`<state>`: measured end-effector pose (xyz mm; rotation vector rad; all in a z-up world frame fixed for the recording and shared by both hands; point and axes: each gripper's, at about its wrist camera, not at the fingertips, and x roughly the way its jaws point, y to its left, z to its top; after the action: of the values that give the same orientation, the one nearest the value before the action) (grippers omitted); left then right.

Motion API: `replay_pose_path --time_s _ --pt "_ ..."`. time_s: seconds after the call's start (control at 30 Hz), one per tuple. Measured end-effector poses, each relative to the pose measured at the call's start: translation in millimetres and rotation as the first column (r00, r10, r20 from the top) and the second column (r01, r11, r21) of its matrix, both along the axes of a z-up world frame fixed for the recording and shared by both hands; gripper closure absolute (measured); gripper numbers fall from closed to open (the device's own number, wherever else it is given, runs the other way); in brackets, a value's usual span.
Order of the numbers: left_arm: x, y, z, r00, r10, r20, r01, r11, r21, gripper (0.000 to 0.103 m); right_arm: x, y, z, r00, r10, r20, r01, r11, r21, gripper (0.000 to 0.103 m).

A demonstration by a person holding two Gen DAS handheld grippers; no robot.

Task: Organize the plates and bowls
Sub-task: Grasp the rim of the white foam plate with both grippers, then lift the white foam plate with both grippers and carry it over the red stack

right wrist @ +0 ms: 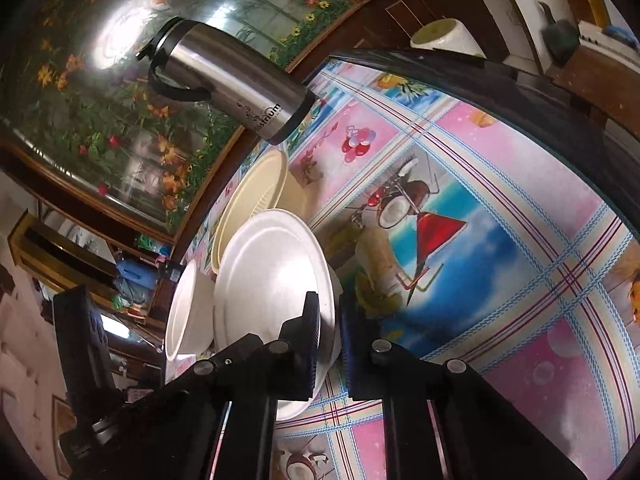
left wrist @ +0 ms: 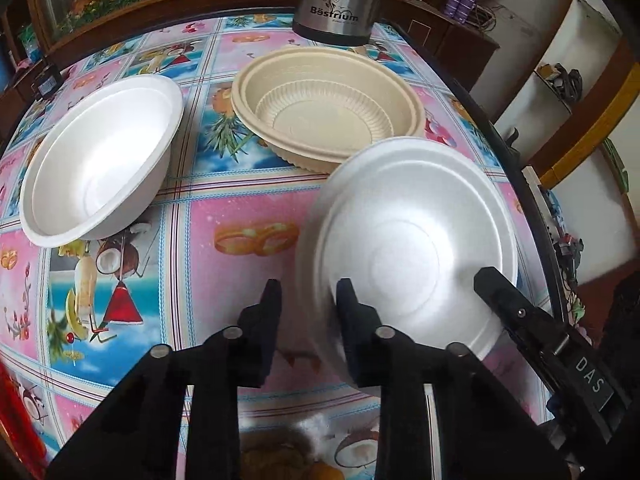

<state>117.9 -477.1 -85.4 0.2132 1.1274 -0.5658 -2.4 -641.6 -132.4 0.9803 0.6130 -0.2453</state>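
Your right gripper (right wrist: 330, 320) pinches the tilted white foam bowl's (left wrist: 416, 248) rim; your left gripper (left wrist: 308, 300) is spread open beside it. The other white bowl (left wrist: 100, 160) and the ribbed beige bowl (left wrist: 328, 108) hold nothing

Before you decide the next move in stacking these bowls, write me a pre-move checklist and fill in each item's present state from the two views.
1. Right tongs grip the held white bowl by its rim, one finger inside and one outside: ok.
2. Held white bowl is level: not ok, it is steeply tilted.
3. Left tongs are open: ok.
4. Left tongs are clear of the held bowl's rim: cannot tell, the rim is blurred.
5. Empty white bowl sits upright with nothing in it: ok.
6. Beige bowls are nested, in front of the steel flask: ok.
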Motion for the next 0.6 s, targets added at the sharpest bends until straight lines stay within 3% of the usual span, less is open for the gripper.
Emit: replay_pose_path --time_s 0.07,0.43,0.6 --pt "-4 3 2 1.0 -0.009 0.003 0.009 1.0 -0.008 0.089 -1 1 0 1.0 0.006 0.003 -0.006 1.0 0.001 0.094" --pt "-21 48 8 0.999 -0.003 0.043 0.003 1.0 -0.001 0.09 -12 31 -7 0.999 0.033 0.038 -0.034 0.999 0.042 0.095" --pt "-34 88 24 0.996 0.013 0.092 -0.012 1.0 -0.007 0.09 -21 67 0 0.996 0.06 0.064 -0.06 0.998 0.005 0.095"
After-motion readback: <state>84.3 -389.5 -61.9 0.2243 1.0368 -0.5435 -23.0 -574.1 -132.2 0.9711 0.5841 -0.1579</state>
